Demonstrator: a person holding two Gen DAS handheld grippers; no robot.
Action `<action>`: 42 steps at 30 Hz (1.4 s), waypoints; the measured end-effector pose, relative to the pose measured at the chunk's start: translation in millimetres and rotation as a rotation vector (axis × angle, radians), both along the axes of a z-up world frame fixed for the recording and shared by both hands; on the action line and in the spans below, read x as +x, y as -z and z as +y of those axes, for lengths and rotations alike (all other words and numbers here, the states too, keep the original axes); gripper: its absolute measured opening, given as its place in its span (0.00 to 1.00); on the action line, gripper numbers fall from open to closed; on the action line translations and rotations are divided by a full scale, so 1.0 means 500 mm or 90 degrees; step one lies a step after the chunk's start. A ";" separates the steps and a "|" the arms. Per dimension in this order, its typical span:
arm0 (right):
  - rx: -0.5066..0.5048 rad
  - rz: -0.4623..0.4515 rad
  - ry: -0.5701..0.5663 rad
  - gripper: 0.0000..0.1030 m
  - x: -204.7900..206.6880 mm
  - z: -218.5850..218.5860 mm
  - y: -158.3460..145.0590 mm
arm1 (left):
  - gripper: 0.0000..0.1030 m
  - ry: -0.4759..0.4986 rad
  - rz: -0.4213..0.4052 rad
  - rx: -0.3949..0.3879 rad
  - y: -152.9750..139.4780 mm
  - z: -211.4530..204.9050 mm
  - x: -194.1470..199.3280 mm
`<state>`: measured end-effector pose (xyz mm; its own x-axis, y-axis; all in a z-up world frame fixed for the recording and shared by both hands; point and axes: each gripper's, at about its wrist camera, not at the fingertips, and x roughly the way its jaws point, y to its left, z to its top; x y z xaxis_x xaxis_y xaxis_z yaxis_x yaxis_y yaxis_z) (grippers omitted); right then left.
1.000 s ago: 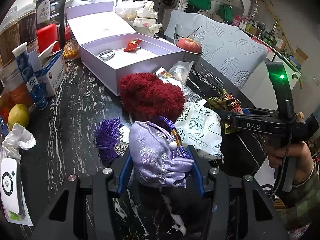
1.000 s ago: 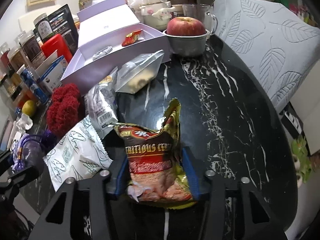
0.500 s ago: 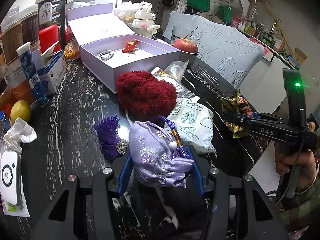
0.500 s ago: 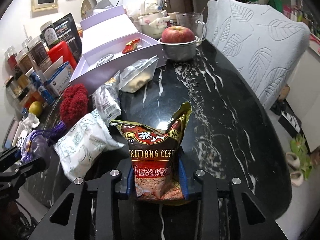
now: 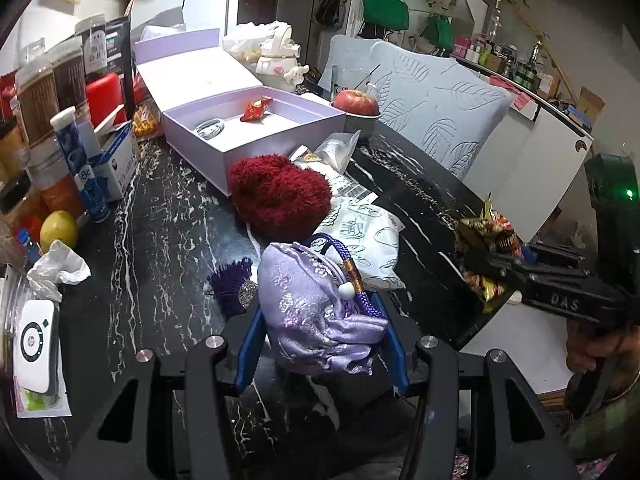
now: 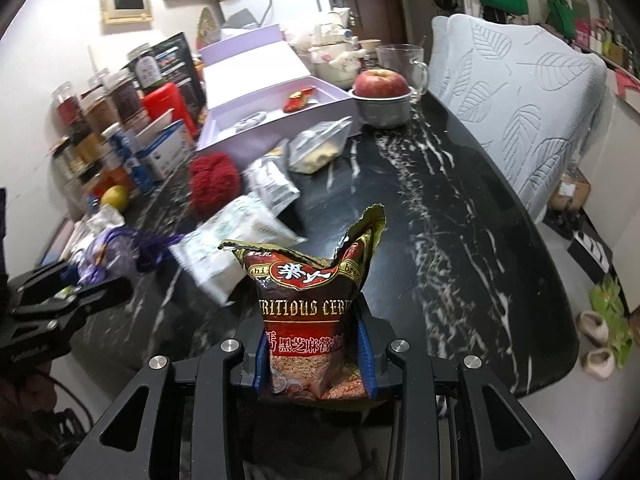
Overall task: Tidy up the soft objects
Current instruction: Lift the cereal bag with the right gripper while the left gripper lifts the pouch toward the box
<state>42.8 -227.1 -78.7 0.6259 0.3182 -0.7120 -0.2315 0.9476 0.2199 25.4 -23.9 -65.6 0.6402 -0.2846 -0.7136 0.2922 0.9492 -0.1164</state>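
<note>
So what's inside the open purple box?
Inside the open lilac cardboard box lie a small red wrapped packet and a coiled clear ring-shaped thing. Its near wall hides the closest bit of floor.

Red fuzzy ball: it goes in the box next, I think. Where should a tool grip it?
Across the red fuzzy ball's rounded middle, from above. It looks like a soft mound, hemmed in by the purple box behind and a white packet beside it, so the top seems the freest approach.
</note>
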 end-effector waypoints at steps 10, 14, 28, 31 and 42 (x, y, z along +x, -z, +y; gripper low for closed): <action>0.044 -0.019 -0.071 0.33 -0.047 0.037 -0.042 | 0.50 0.019 -0.037 0.006 -0.047 -0.006 -0.023; 0.047 -0.039 -0.093 0.33 -0.052 0.052 -0.066 | 0.50 0.017 -0.057 0.010 -0.074 -0.005 -0.022; 0.053 -0.119 -0.135 0.33 -0.013 0.076 -0.164 | 0.50 0.002 -0.156 0.037 -0.179 0.003 0.004; 0.057 -0.134 -0.143 0.33 0.005 0.081 -0.187 | 0.50 -0.002 -0.168 0.044 -0.197 0.003 0.020; 0.053 -0.167 -0.161 0.33 0.099 0.100 -0.249 | 0.50 0.004 -0.206 0.060 -0.249 0.013 0.108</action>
<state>92.3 -177.0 45.8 0.6778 0.5361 -0.5031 -0.5147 0.8347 0.1960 79.4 -17.3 58.9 0.8367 -0.2314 -0.4964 0.3052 0.9496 0.0718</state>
